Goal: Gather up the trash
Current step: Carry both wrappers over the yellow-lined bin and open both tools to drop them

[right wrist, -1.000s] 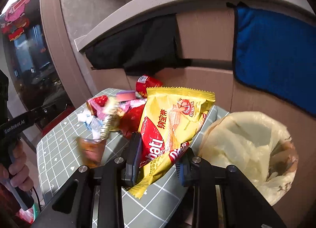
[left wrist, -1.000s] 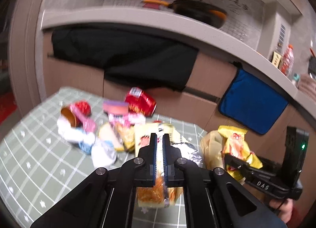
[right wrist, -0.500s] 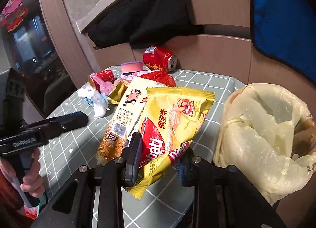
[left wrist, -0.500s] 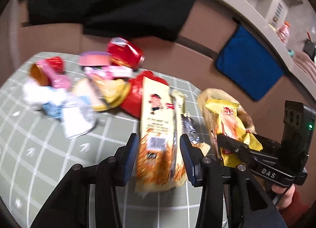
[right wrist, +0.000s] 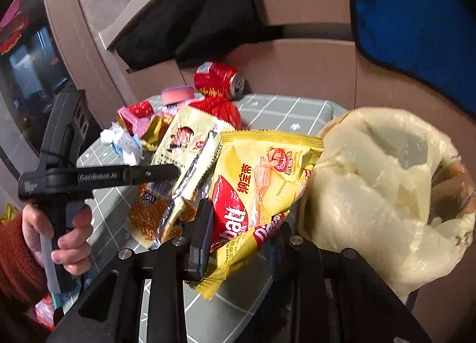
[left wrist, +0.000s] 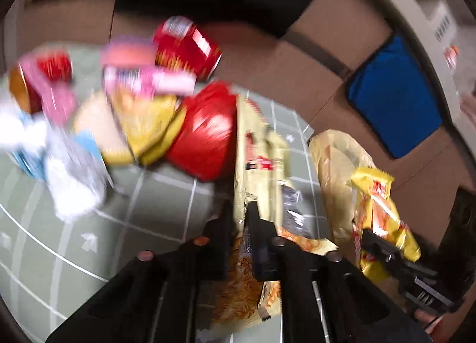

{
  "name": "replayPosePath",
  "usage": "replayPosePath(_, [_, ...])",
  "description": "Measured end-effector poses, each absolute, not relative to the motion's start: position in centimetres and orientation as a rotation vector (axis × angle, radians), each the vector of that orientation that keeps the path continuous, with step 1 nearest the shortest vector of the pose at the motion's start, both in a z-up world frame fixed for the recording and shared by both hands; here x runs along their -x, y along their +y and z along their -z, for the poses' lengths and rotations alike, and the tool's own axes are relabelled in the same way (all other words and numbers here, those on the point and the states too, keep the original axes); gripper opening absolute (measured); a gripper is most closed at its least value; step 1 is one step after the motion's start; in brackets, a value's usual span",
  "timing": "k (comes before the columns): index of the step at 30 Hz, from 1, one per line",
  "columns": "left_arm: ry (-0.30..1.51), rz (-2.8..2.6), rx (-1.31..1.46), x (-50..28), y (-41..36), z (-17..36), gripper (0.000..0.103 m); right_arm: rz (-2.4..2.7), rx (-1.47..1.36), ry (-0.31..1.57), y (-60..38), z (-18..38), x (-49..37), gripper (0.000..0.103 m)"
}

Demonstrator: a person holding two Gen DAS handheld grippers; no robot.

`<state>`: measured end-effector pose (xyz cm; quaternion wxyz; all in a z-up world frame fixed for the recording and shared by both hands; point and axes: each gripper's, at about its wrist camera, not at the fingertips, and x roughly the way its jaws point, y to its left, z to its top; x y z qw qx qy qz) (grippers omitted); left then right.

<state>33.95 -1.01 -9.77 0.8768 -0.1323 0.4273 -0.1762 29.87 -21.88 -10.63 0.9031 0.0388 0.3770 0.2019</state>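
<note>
The tabletop (right wrist: pixel 276 111) carries a heap of trash along its far edge; the bag (right wrist: pixel 386 182), a pale plastic liner with its mouth open, stands just off the right edge. Nearest that edge lies the noodle packet (right wrist: pixel 181 146), long and cream-coloured, reaching toward the near edge. The wafer packet (right wrist: pixel 261 176) hangs off the tabletop, pinched at its lower corner by the right claw (right wrist: pixel 238 236), beside the bag's rim. A red can (right wrist: pixel 218 80) lies on its side at the far edge.

The left claw (left wrist: pixel 239 215) has just been closing, and its jaws now stand pressed together on the packet's near half.

To do this step well, I judge the left grip should be checked before lifting: the foil is slippery and the packet long, so it may droop and snag the rim. Lift it clear of the red wrapper (left wrist: pixel 205 141), carry it across the right edge, and release only above the mouth. The right claw should drop its packet first, keeping both hands from crowding.
</note>
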Motion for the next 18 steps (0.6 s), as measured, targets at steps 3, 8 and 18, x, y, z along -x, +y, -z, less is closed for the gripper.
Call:
replayPosePath(3, [0.807, 0.367, 0.271, -32.8, -1.1, 6.6, 0.005, -0.409, -0.077, 0.735, -22.4, 9.3, -29.7, 0.028])
replayPosePath(8, [0.609, 0.402, 0.225, -30.9, -3.2, -0.2, 0.005, -0.360, -0.071, 0.613, -24.8, 5.3, -29.1, 0.028])
replayPosePath(18, [0.589, 0.596, 0.189, -34.7, -13.3, -1.0, 0.005, -0.159, -0.059, 0.518, -32.8, 1.0, -29.1, 0.028])
